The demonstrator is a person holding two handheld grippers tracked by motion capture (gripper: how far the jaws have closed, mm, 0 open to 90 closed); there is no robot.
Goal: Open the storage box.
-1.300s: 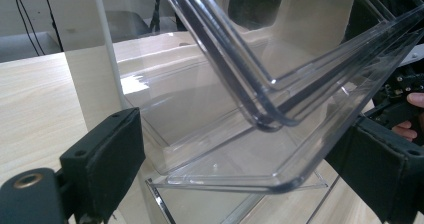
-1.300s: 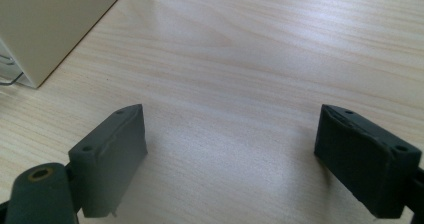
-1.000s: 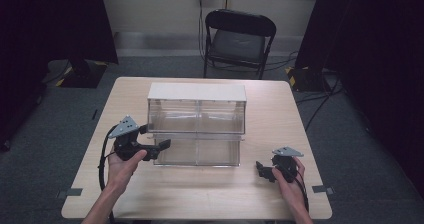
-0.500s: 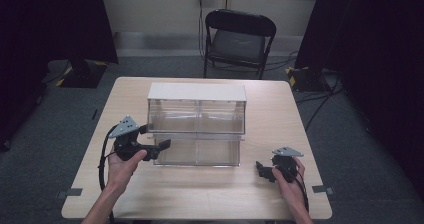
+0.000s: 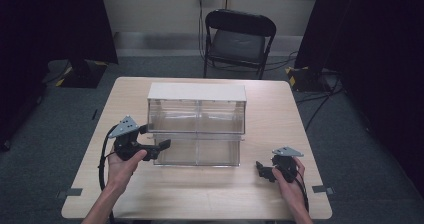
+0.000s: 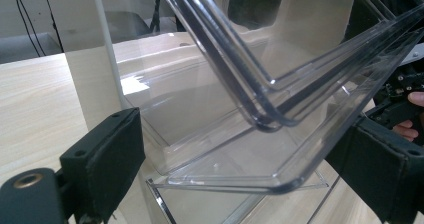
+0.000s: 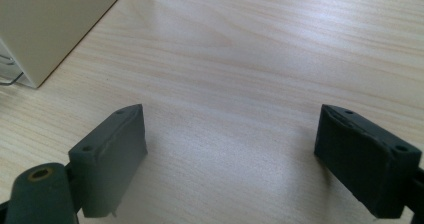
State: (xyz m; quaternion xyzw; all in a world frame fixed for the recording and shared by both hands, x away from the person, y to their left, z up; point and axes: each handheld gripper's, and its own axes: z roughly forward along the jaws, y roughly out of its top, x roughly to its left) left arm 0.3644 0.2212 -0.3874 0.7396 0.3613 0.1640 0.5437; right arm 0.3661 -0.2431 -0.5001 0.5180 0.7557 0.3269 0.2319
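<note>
right gripper [image 5: 265,170] sits low on the near right part of the wooden surface [image 5: 200,194], held in the person's right hand [image 5: 290,181], jaws spread wide with nothing between them. in the right gripper view only bare wood grain lies between the two black jaws, and a cream corner of the organizer's side panel [image 7: 55,24] shows at upper left. this gripper is well apart from the drawers.

left gripper [image 5: 159,146] is held by the left hand [image 5: 122,164] at the near left, pointing right at the front left of the clear drawer organizer [image 5: 197,126]. jaws are open, tip right at the lower left drawer [image 5: 177,151]. in the left gripper view the tilted clear drawer [image 6: 240,149] fills the gap between the jaws; cannot tell if either jaw touches it. the other hand's gripper [image 6: 400,96] shows through the plastic at right.

the organizer stands mid surface, white top [image 5: 196,91], two rows of clear bins. behind the surface a black folding chair [image 5: 239,39] stands on grey carpet by the wall.
</note>
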